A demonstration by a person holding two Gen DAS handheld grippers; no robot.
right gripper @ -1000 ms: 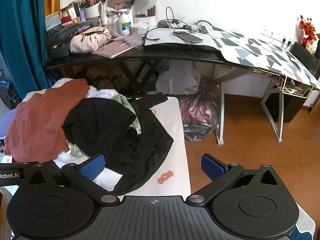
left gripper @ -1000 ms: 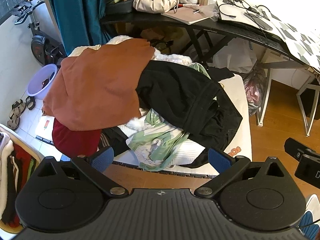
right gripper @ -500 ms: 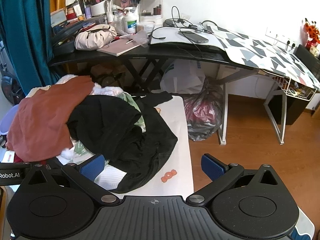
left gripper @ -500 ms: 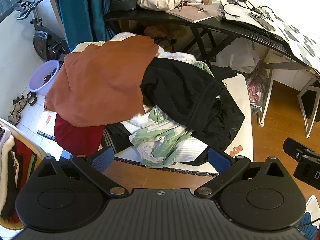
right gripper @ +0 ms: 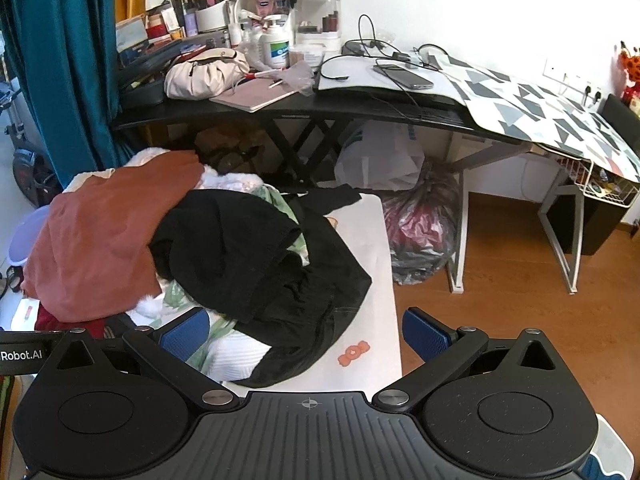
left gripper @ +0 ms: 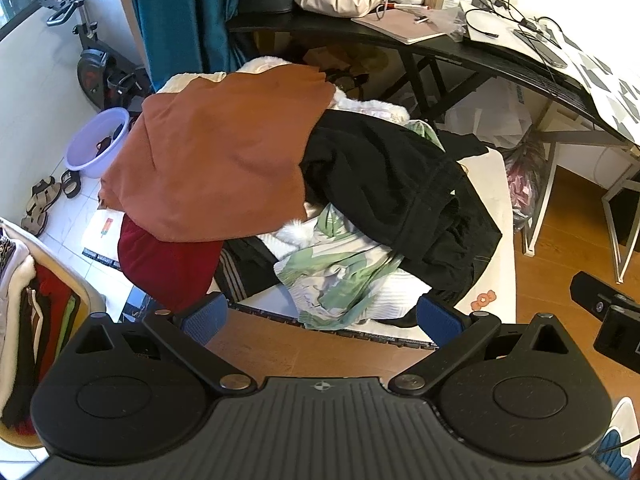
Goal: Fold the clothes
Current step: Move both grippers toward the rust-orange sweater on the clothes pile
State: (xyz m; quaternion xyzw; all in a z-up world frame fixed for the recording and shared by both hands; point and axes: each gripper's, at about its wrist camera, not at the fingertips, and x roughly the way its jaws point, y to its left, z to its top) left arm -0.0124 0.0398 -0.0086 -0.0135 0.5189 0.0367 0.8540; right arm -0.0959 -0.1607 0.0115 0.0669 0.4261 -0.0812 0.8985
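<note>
Clothes pile (left gripper: 320,200): heaped on the white worktop (right gripper: 380,280), unfolded.
Black garment (right gripper: 264,264): topmost, right of the rust-orange garment (left gripper: 224,160).
Left hand-held gripper (left gripper: 320,316): spread, empty.
Right hand-held gripper (right gripper: 306,332): spread, empty.
Advice: pinch one black hem edge, lift it clear of the pile.

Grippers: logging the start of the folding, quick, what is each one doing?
Left gripper: open, holding nothing, short of the clothes pile.
Right gripper: open, holding nothing.

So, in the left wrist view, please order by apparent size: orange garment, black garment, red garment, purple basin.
1. Orange garment and black garment: similar, unsure.
2. Red garment, partly hidden.
3. Purple basin, also farther away.
</note>
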